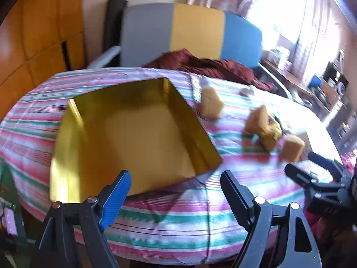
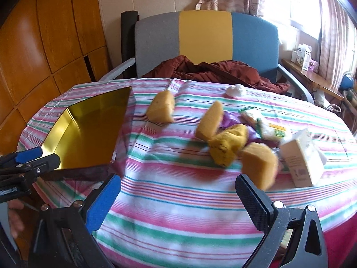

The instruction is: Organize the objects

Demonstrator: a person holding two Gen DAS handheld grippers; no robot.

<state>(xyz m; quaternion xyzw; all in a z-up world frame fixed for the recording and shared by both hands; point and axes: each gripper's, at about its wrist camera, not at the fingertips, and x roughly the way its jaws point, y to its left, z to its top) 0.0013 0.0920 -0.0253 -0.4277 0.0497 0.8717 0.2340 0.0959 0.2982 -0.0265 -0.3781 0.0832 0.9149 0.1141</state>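
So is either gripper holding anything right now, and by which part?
Nothing is held. The left gripper and the right gripper are both open with nothing between their fingers, above the striped cloth.

I see bare striped cloth (image 2: pixel 178 201) ahead of right gripper (image 2: pixel 178 201); sponge (image 2: pixel 260 164) and carton (image 2: pixel 301 158) crowd its right finger.

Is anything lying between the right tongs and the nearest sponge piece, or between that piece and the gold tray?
Nothing visible. The right tongs are open just short of the nearest sponge piece; only bare striped cloth separates it from the gold tray.
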